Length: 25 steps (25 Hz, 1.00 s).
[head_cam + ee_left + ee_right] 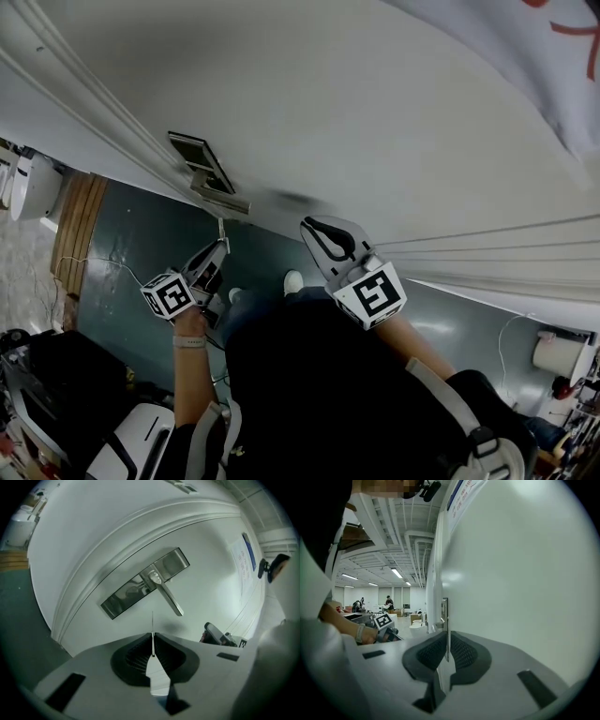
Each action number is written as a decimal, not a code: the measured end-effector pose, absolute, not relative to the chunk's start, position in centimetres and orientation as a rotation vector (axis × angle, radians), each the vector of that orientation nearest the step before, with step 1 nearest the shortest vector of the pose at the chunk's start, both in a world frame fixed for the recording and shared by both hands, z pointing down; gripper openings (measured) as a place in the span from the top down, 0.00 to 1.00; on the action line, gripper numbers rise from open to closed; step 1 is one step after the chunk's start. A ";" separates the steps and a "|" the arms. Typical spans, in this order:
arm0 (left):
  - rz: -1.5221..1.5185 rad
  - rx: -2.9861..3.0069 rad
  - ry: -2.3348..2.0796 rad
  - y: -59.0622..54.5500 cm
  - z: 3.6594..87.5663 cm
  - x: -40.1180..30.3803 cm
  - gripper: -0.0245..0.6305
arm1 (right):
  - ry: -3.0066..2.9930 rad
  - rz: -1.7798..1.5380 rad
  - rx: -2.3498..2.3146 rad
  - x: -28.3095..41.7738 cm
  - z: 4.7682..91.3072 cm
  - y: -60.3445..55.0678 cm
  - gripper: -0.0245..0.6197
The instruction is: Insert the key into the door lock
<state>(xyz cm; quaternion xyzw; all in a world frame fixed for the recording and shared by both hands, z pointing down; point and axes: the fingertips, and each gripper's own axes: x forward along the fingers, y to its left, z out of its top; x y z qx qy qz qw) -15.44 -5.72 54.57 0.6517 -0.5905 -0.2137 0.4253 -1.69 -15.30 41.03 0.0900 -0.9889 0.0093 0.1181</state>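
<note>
The left gripper (153, 638) has its jaws pressed together on the key (153, 629), whose thin blade sticks out edge-on towards the steel lock plate (140, 584) on the white door (93, 536). The tip is near the plate but not touching it, just below the lever handle (169, 599). The right gripper (446, 640) hovers beside the door, jaws closed to a slit with nothing between them.

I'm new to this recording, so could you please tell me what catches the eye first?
A steel lock plate with a lever handle stands out on the white door, upper left in the head view. Just short of it, the left claw pinches a thin key aimed at the plate.
</note>
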 end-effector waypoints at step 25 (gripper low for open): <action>-0.439 1.639 -1.081 -10.4 56.5 -22.1 0.92 | -2.750 0.115 0.833 -3.9 41.2 -14.9 0.91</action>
